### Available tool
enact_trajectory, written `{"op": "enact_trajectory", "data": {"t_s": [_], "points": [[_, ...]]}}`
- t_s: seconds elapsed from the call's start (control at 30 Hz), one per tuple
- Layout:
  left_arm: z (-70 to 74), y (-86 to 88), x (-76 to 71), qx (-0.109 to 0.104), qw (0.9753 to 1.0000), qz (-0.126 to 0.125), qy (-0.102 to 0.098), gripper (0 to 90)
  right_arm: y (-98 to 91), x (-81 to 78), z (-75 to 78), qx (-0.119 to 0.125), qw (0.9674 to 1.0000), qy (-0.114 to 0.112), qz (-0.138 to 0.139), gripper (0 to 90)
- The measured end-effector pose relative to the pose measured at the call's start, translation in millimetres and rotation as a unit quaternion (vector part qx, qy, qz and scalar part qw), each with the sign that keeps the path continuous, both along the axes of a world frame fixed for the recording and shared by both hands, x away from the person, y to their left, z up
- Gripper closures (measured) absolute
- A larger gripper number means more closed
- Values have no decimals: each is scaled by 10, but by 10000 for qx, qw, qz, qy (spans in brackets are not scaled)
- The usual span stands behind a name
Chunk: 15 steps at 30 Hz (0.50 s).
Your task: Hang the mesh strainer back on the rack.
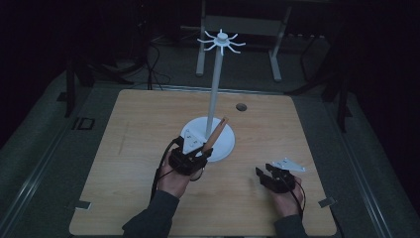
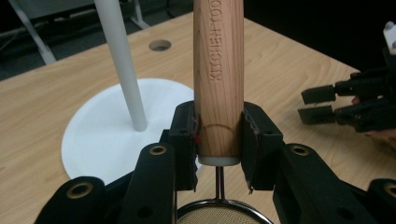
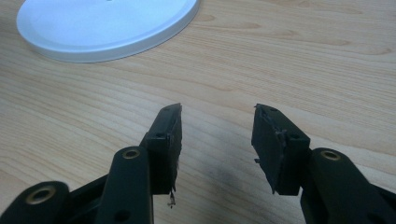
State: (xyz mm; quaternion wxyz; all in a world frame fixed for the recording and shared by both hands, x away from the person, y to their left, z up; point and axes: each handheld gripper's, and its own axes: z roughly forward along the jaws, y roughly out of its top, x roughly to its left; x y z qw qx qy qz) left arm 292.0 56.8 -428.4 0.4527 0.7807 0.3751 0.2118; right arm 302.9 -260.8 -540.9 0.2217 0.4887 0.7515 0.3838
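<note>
My left gripper (image 1: 200,154) is shut on the wooden handle (image 2: 218,79) of a small kitchen strainer, near its lower end. The handle (image 1: 216,133) slants up and away over the white round base (image 1: 225,144) of a hook stand. The strainer's metal mesh rim (image 2: 219,217) peeks out below the jaws. The stand's white pole (image 1: 216,79) rises to a crown of hooks (image 1: 221,41). My right gripper (image 1: 262,174) rests low over the table at the right, open, with nothing between its fingers (image 3: 164,140).
The wooden table (image 1: 138,148) has a small round hole (image 1: 241,107) behind the stand. The white base's edge (image 3: 107,28) lies ahead and left of the right gripper. Dark floor, cables and a metal frame (image 1: 277,54) lie beyond the far edge.
</note>
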Motion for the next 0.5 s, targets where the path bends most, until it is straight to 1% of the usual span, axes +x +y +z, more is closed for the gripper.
{"op": "enact_trajectory", "data": {"t_s": [0.03,0.27,0.5], "points": [[16,4,2,-47,10000,26,-33,691,-1,0,0,1,10000,-3,-1,523],[68,7,10,-199,9996,117,-133,691,0,-1,-2,0,10000,-1,-5,523],[139,-8,17,-310,9991,162,-255,691,-2,0,-3,8,10000,-6,-14,523]]}}
